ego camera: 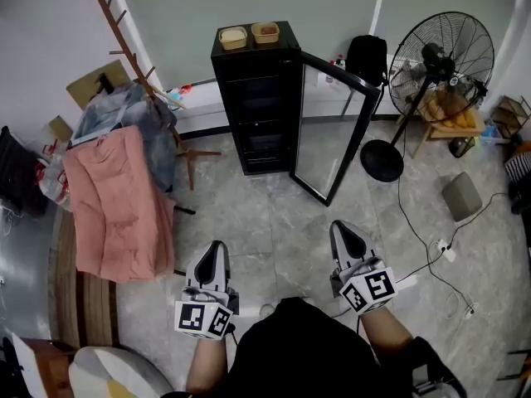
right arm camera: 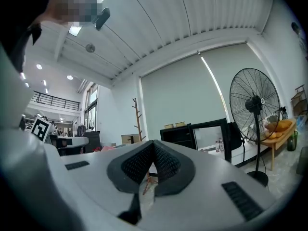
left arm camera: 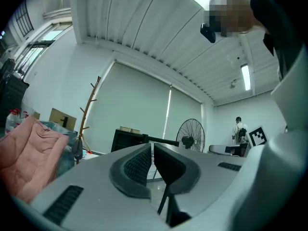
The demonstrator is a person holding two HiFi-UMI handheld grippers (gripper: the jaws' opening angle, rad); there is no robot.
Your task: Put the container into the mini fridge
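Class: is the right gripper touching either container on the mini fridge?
Apart. The head view shows the right gripper down by the person, with open floor between it and the mini fridge carrying the pale container and the tan container.

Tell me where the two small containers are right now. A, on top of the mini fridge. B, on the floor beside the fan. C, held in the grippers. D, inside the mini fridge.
A: the pale container and the brown container sit side by side on the top of the black mini fridge, whose door stands open.
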